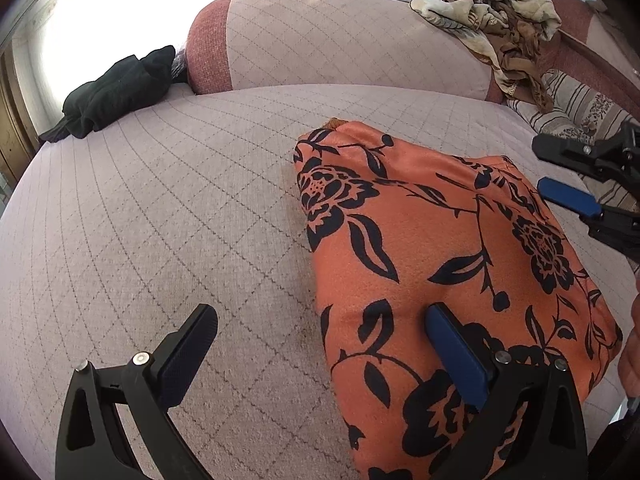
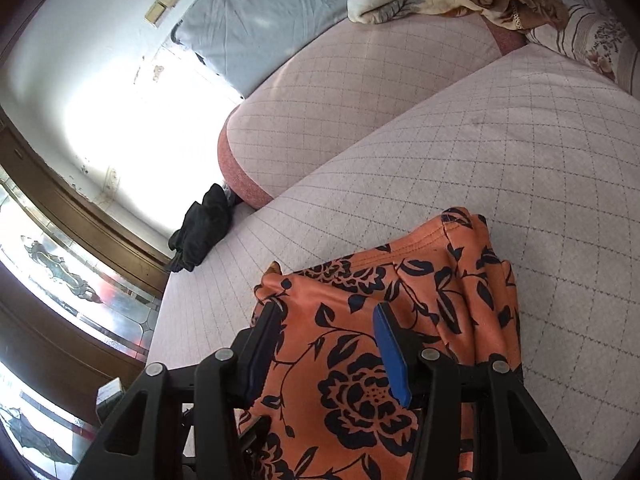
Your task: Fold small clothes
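Note:
An orange garment with a dark floral print (image 1: pixel 432 240) lies folded into a rough rectangle on the pink quilted sofa seat (image 1: pixel 160 208). My left gripper (image 1: pixel 324 344) stands open wide at the garment's near left edge. Its blue pad is over the cloth and its black finger over bare seat. My right gripper (image 1: pixel 560 174) hovers open at the garment's far right edge, nothing pinched between its fingers. In the right wrist view the garment (image 2: pixel 340 380) spreads beneath the right gripper (image 2: pixel 326 344), with its hemmed edge bunched up beyond the fingertips.
A black garment (image 1: pixel 116 92) sits at the seat's left end by the armrest. Crumpled beige floral clothes (image 1: pixel 492 12) lie on the backrest, with a striped cushion (image 1: pixel 576 108) below them. A grey-blue pillow (image 2: pixel 260 20) leans behind the sofa. A hand (image 1: pixel 630 344) shows at the right edge.

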Demonstrator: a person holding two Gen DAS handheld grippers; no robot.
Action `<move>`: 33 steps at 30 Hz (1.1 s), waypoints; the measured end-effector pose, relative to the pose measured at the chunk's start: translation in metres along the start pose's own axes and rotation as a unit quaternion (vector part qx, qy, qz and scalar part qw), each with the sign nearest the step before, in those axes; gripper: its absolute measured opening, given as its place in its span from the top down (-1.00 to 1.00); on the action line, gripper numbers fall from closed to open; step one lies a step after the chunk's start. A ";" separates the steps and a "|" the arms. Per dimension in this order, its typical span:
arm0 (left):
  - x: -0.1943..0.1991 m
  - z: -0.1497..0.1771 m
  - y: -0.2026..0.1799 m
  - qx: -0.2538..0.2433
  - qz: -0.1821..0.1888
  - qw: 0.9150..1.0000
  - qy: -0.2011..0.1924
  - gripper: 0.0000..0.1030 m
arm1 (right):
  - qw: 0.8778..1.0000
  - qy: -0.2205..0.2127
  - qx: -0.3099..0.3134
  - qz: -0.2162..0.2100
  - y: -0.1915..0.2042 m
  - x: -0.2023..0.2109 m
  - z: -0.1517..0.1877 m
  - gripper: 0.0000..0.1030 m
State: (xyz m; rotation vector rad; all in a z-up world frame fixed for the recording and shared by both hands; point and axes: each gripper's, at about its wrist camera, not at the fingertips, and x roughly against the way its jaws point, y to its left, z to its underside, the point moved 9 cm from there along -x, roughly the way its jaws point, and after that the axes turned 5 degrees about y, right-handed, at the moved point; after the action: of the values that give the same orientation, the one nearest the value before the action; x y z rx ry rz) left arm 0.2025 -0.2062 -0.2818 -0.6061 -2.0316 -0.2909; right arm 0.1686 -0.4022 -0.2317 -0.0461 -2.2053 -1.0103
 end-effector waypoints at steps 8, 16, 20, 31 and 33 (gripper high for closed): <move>0.003 -0.002 -0.005 -0.025 -0.019 0.999 -0.012 -1.00 | 0.998 0.045 -0.033 0.038 -0.023 -0.026 0.012 0.01; 0.005 -0.002 -0.005 -0.030 -0.024 0.999 -0.018 -1.00 | 0.997 0.045 -0.025 0.058 -0.025 -0.030 0.014 0.02; 0.007 -0.002 -0.007 -0.034 -0.030 0.999 -0.022 -1.00 | 0.999 0.019 -0.009 0.050 -0.014 -0.019 0.010 0.00; 0.006 -0.002 -0.007 -0.033 -0.028 0.999 -0.023 -1.00 | 0.998 -0.024 0.007 0.053 -0.007 -0.001 0.000 -0.01; 0.005 -0.003 -0.007 -0.032 -0.027 0.999 -0.022 -1.00 | 0.998 -0.020 0.003 0.051 -0.009 -0.002 0.001 -0.01</move>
State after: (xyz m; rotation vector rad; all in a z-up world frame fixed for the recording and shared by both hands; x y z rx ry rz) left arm 0.1988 -0.2115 -0.2755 -0.6030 -2.0907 -0.3789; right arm 0.1672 -0.4073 -0.2393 -0.1774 -2.2182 -0.9545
